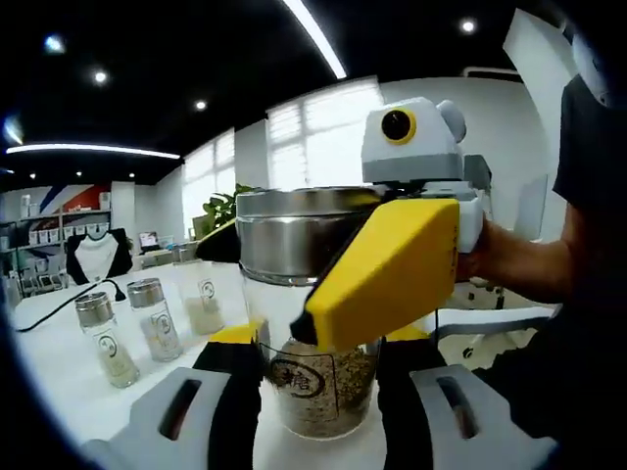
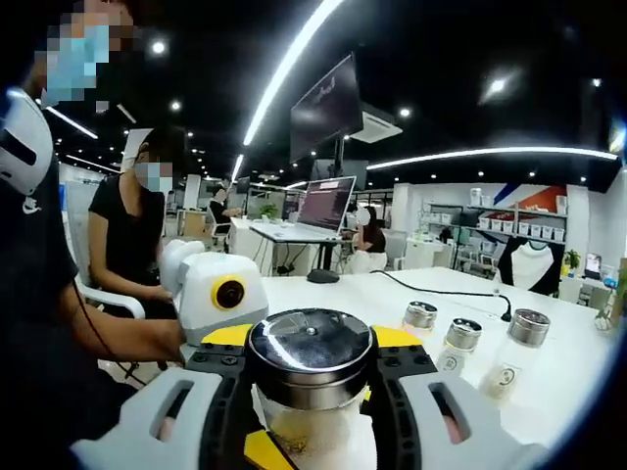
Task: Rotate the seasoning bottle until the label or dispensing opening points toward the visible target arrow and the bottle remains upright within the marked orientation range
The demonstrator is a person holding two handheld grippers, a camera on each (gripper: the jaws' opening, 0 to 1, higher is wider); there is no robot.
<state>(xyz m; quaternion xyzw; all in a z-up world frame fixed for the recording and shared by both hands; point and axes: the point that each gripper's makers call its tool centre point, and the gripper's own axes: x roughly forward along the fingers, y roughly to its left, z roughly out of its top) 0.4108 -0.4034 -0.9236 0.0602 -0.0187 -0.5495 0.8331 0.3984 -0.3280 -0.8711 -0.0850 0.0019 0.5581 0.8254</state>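
Glass-bodied and steel-capped, the seasoning bottle (image 1: 313,323) stood upright on the white table (image 1: 59,352), its body clamped between the left gripper (image 1: 318,387) jaws and its round cap between the right gripper (image 2: 312,392) jaws. Three smaller shakers (image 2: 460,345) were counted well apart behind.

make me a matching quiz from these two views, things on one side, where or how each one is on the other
Things:
1. seasoning bottle
2. right gripper
3. left gripper
4. laptop

States:
a. open on a far table
b. jaws at the steel cap
c. upright, held at both cap and glass body
d. jaws around the glass body

Pairs: 1-c, 2-b, 3-d, 4-a
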